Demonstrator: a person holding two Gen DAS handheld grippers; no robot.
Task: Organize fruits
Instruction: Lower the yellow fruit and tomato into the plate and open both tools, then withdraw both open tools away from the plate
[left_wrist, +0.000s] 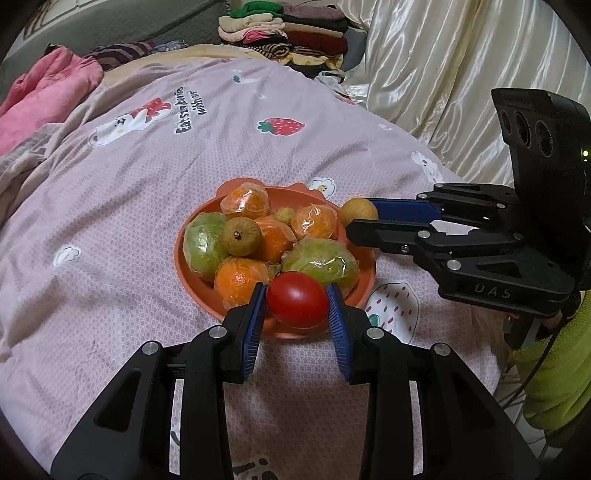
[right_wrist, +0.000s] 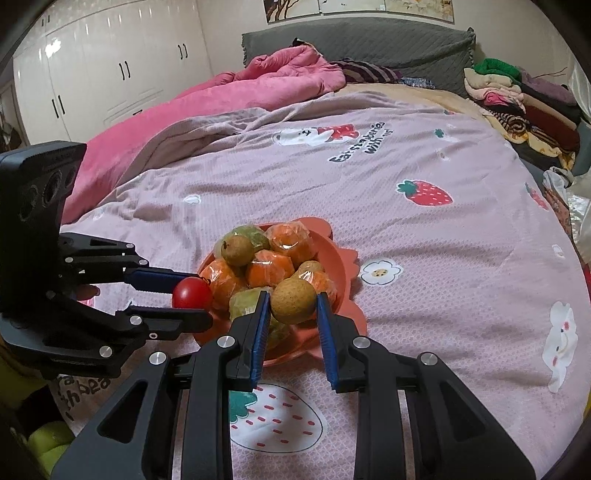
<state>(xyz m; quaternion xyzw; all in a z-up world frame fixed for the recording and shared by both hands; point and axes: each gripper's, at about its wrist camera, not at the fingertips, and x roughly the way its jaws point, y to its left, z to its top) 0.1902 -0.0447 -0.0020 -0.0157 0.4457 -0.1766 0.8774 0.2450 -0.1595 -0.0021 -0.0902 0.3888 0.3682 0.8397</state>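
Observation:
An orange plate (left_wrist: 207, 291) on the bed holds several plastic-wrapped oranges (left_wrist: 240, 278), wrapped green fruits (left_wrist: 205, 240) and a small brown fruit (left_wrist: 242, 236). My left gripper (left_wrist: 297, 301) is shut on a red tomato (left_wrist: 297, 299) over the plate's near rim; it also shows in the right wrist view (right_wrist: 192, 293). My right gripper (right_wrist: 291, 302) is shut on a round tan fruit (right_wrist: 293, 301), held over the plate's (right_wrist: 341, 266) near edge. In the left wrist view that tan fruit (left_wrist: 358, 210) sits at the plate's right rim.
The plate rests on a pink strawberry-print bedsheet (left_wrist: 147, 206). A pink blanket (right_wrist: 207, 107) lies bunched at the far left. A stack of folded clothes (left_wrist: 291, 33) sits at the head of the bed. A cream satin cover (left_wrist: 443, 74) lies to the right.

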